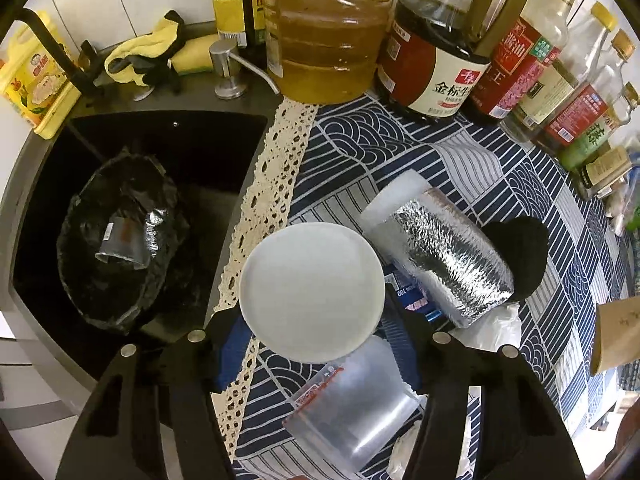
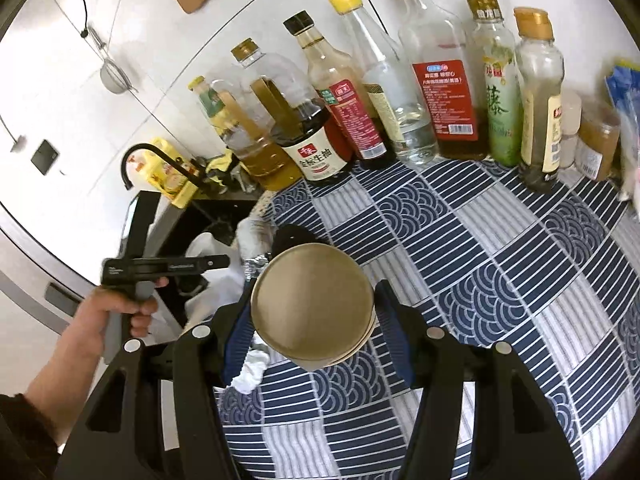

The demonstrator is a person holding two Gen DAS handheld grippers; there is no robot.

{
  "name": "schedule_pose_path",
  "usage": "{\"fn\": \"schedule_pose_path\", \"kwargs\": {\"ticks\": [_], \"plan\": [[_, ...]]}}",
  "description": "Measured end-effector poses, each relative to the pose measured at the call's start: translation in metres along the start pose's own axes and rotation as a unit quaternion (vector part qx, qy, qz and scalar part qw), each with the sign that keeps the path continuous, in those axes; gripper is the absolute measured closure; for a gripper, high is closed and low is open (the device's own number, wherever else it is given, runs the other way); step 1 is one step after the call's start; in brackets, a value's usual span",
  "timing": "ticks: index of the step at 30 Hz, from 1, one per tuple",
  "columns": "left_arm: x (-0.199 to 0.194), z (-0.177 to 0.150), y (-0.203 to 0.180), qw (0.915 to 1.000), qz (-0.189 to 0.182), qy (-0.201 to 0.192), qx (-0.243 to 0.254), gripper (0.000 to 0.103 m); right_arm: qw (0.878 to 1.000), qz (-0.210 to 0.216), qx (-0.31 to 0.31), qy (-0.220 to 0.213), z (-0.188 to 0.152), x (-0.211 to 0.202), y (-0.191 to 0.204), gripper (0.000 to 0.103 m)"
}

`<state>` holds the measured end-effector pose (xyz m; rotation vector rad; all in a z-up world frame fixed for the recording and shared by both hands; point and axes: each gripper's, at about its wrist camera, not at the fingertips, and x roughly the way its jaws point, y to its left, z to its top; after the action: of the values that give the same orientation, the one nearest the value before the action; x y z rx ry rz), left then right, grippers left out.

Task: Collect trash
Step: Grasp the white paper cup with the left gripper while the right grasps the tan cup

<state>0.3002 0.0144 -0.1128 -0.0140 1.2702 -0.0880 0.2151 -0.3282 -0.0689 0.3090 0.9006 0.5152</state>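
Clamped between the left gripper jaws, a clear plastic cup with white lid stands near the bench's sink-side edge, likely bound for the black bin bag in the sink. Right gripper jaws hold a brown paper bowl over the patterned cloth, apparently also trash.

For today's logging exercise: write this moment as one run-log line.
left claw: shut on plastic cup | right claw: shut on paper bowl | black bag: in sink, one cup inside
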Motion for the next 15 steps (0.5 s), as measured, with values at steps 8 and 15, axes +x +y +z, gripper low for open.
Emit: {"fn": "schedule_pose_path", "kwargs": {"ticks": [8,15], "plan": [[-0.016,0.001,0.014,0.9996,-0.005,-0.023,-0.013,0.044,1.000,-0.005,0.006,-0.002,0.002,0.007,0.003,0.045],[-0.026,-0.003,0.046,0.9963,-0.043,-0.051,-0.054,0.044,1.000,-0.019,0.003,-0.001,0.009,0.014,0.030,0.045]]}}
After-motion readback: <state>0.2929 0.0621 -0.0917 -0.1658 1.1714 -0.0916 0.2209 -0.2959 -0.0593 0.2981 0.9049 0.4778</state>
